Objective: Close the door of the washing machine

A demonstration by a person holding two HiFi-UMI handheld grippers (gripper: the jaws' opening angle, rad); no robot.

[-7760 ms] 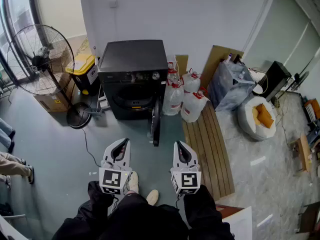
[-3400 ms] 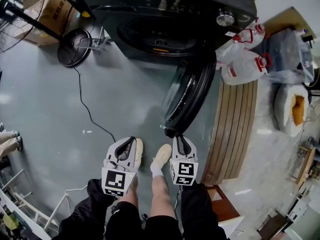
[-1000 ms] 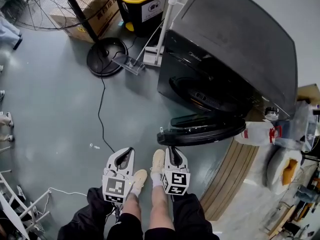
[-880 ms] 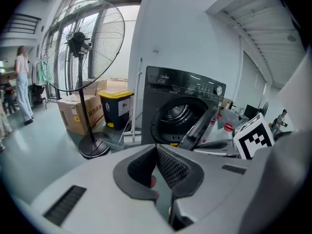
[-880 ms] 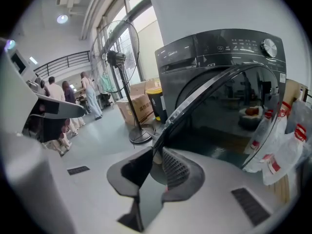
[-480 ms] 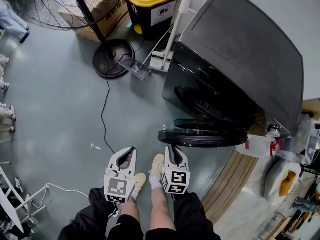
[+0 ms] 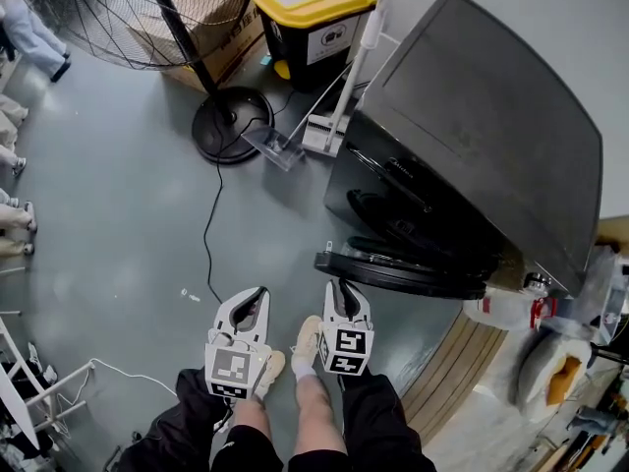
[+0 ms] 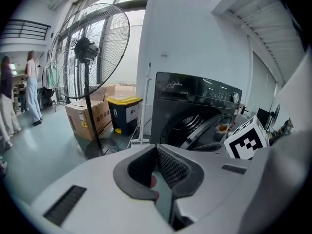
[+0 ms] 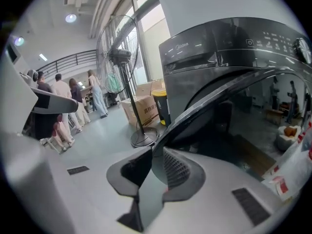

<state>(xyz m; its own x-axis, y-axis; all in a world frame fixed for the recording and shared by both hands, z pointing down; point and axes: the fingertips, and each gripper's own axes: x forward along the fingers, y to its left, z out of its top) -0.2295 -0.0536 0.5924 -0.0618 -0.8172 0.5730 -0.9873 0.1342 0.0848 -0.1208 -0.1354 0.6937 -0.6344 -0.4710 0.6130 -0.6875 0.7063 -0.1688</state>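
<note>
Door (image 7: pixel 398 273) stood ajar, nearly parallel to the front of the washing machine (image 7: pixel 472 126), with a gap left.

Your right gripper (image 7: pixel 341 288) had its jaws together on nothing, tip at the door's rim. Your left gripper (image 7: pixel 257 295), likewise closed and empty, hung clear.

Risks:
- The closed tip could skid off the curved rim.
- A soft push could leave the latch uncaught.

Head view showed the gap. Only the left gripper view showed the drum (image 8: pixel 187 123) mouth exposed. Right gripper view showed the rim at your tips.

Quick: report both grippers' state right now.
Left gripper: shut, nothing between its jaws.
Right gripper: shut, nothing between its jaws, tips at the rim of the dark round washing-machine door.
</note>
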